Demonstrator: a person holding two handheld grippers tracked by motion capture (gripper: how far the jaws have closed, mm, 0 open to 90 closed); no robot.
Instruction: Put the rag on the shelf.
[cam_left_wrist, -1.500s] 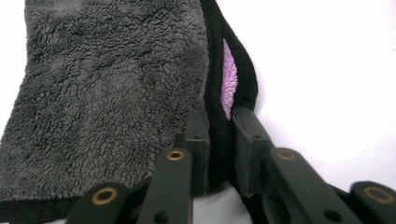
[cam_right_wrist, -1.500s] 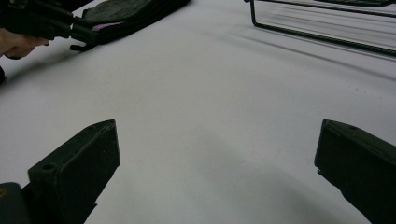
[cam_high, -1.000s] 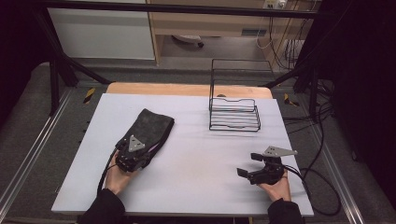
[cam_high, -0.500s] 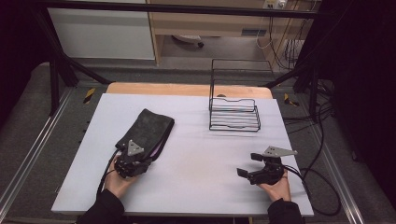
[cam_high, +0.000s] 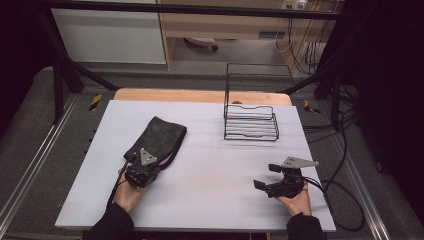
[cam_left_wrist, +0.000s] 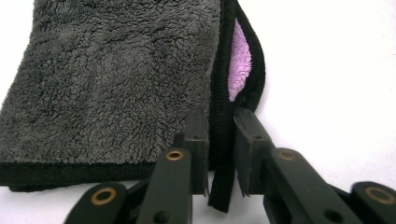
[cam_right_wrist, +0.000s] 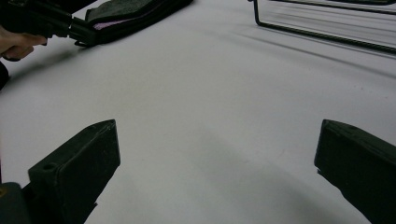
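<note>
Grey fleece towel (cam_left_wrist: 107, 79), folded, tabletop (cam_high: 215, 165) left: near hem now clamped by closing left gripper (cam_left_wrist: 219, 154); lifting remains. Right gripper (cam_right_wrist: 217, 172) jaws apart, idle.

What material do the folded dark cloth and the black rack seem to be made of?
Folded dark cloth: likely microfibre or fleece, with fuzzy grey pile, a lilac inner side and a black stitched edge. Black rack: probably coated metal wire, with thin, rigid black rods.

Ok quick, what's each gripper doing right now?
Left gripper: just been closing, pinching the black edge of the dark towel.
Right gripper: open, holding nothing, above the table.
</note>
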